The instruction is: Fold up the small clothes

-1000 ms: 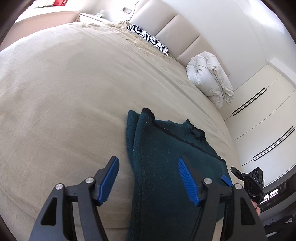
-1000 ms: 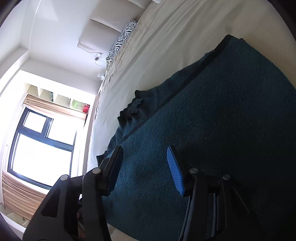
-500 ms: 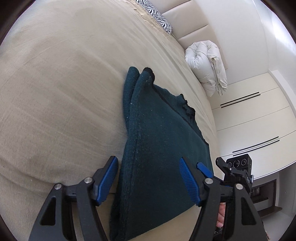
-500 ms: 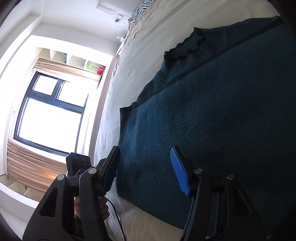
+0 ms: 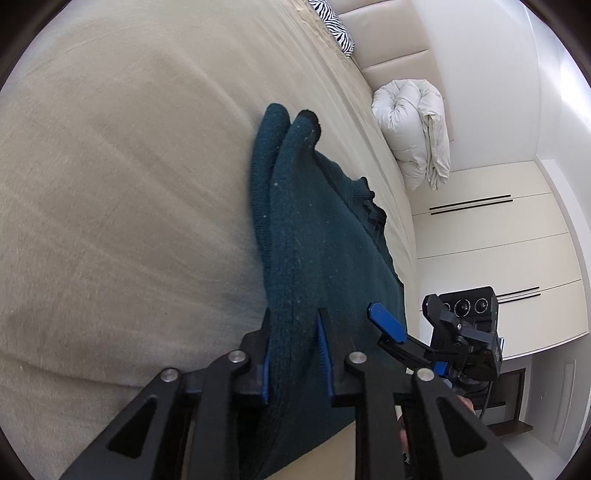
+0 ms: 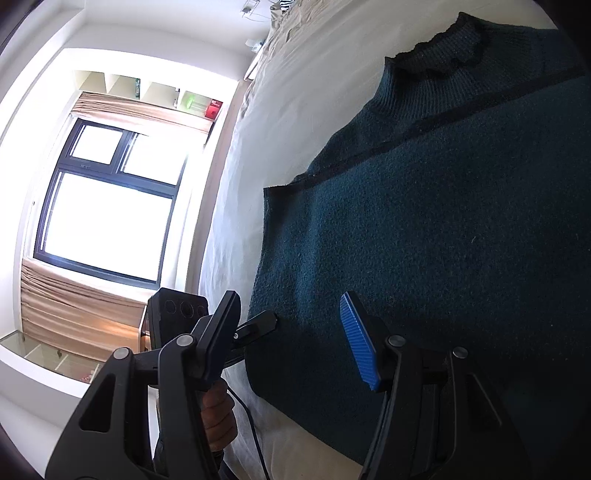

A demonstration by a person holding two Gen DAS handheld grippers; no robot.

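A dark teal knitted sweater [image 5: 325,240] lies flat on the beige bed [image 5: 129,184], its sleeve folded in along the left side. My left gripper [image 5: 294,347] is closing its jaws on the sweater's thick folded edge near the hem, and the fabric fills the gap between its blue pads. In the right wrist view the sweater [image 6: 443,240] spreads from collar to hem. My right gripper [image 6: 291,336] hangs open over the hem's corner with nothing pinched. One of its blue pads [image 5: 386,325] shows in the left wrist view.
A rolled white duvet [image 5: 410,133] and a zebra pillow [image 5: 334,26] lie by the headboard. White wardrobe doors [image 5: 498,240] stand past the bed. A bright window [image 6: 107,214] is on the other side. A hand [image 6: 218,417] holds the left gripper's handle.
The left jaws have narrowed from wide open onto the sweater's folded edge, and that gripper has dipped lower. The right gripper has slid sideways along the sweater to the hem corner.
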